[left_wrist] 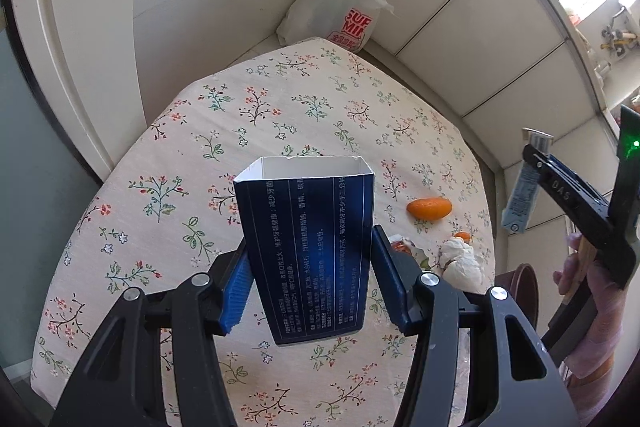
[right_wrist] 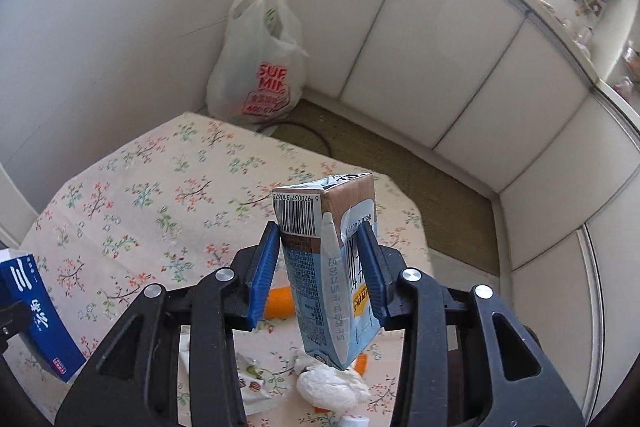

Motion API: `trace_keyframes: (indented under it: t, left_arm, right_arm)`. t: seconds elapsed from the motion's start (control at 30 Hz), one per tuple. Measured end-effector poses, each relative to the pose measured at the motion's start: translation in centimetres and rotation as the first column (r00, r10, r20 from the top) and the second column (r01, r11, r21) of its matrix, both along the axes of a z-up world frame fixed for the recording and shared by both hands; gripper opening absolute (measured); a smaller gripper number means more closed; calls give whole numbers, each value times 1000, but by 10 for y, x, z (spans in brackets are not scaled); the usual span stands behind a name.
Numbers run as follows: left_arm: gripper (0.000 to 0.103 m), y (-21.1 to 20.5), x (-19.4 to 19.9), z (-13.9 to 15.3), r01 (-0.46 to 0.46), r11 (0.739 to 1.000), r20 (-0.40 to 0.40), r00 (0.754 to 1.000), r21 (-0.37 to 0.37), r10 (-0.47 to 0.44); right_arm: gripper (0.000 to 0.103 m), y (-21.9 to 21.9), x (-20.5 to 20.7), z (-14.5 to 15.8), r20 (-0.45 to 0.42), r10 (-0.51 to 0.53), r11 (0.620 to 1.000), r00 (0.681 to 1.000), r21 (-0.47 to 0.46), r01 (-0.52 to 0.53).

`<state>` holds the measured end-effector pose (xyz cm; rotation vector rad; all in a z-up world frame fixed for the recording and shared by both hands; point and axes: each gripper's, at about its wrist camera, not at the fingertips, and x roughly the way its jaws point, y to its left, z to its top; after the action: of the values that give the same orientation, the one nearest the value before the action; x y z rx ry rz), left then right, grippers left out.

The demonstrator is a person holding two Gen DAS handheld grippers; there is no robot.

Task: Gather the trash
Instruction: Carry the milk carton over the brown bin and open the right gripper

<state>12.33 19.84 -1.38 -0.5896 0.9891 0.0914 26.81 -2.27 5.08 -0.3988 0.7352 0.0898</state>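
**Two boxes held up, ready for the trash bag**

The left gripper (left_wrist: 308, 279) squeezes a tall dark blue cardboard box with white writing (left_wrist: 306, 251). The box is open at the top and looks empty inside. The blue pads press on both of its sides. It hangs in the air above the table with the flowery cloth (left_wrist: 168, 155).

The right gripper (right_wrist: 318, 275) is closed on a small light blue and brown drink carton (right_wrist: 332, 267). The carton is tilted and sits off the table too.

The white plastic shopping bag with red letters (right_wrist: 256, 55) stands on the floor in the corner, past the far edge of the table. It looks like the place for the trash. Its top is floppy and partly folded, so a box may catch on the rim. I think it is best to go one hand at a time, bring the carton right over the mouth, and only then let go. Both boxes are thin, so a hard squeeze could crush them.

More trash waits on the cloth: a piece of orange peel (left_wrist: 429, 207), a crumpled white tissue (left_wrist: 464, 261) and a small printed wrapper (right_wrist: 250, 385). They lie under the hands, not in the way.
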Motion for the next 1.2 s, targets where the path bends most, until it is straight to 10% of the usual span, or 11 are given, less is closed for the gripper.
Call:
trace_keyframes:
  t: [0.33, 0.9, 1.0, 1.2]
  left_arm:
    - [55, -31, 1, 1, 46, 999, 3, 999, 19, -46]
    - [55, -85, 2, 6, 121, 988, 12, 992, 93, -123]
    - [55, -95, 3, 8, 134, 985, 21, 990, 110, -137]
    - [55, -125, 5, 15, 168, 975, 61, 982, 145, -178]
  right_arm:
    - [38, -109, -29, 28, 151, -276, 960, 949, 94, 264]
    - [39, -291, -82, -10, 226, -746, 664, 626, 180, 726]
    - [70, -314, -93, -18, 200, -791, 611, 577, 221, 760]
    - [96, -345, -132, -13, 296, -832, 542, 469, 252, 802]
